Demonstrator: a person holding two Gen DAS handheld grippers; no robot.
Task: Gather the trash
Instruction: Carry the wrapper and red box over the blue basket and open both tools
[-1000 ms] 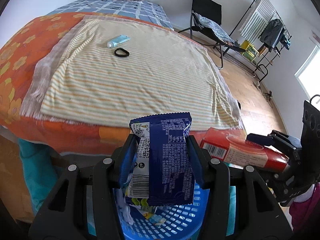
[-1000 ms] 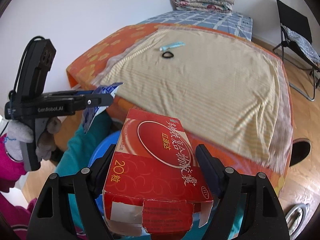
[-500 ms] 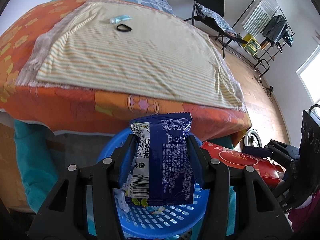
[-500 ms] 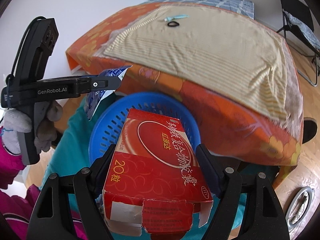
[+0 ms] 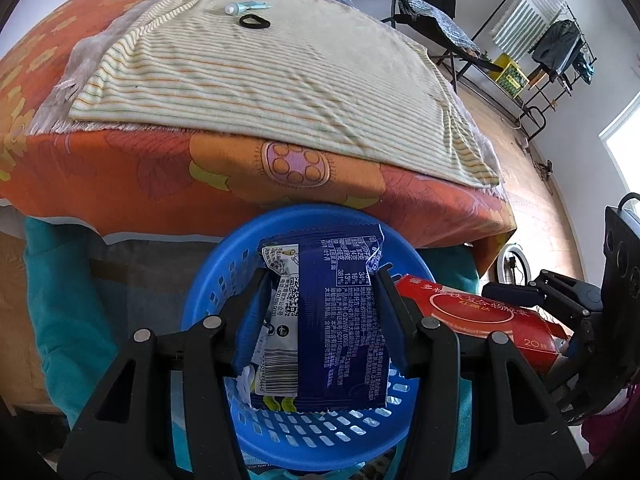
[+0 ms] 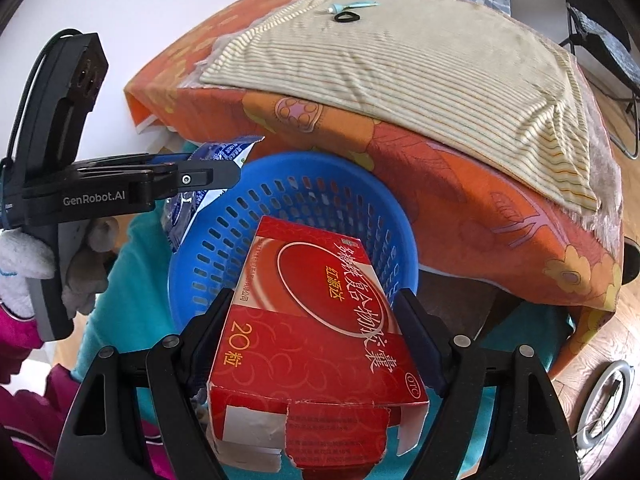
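My left gripper is shut on a dark blue snack wrapper, which hangs over the blue plastic basket on the floor. My right gripper is shut on a torn red medicine box, held just above the same basket. In the left wrist view the red box shows at the right, over the basket's rim. The right wrist view shows the left gripper at the left with the wrapper at the basket's near-left edge. Some scraps lie at the bottom of the basket.
Behind the basket the bed with an orange flowered cover and a striped sheet overhangs it. A small tube and a black hair tie lie far back on the sheet. A teal cloth covers the floor around the basket. A folding chair stands beyond.
Both grippers have sunk and tipped downward with their loads. The basket, mostly hidden before, now fills the foreground, and the bed has slid up and away in both views.
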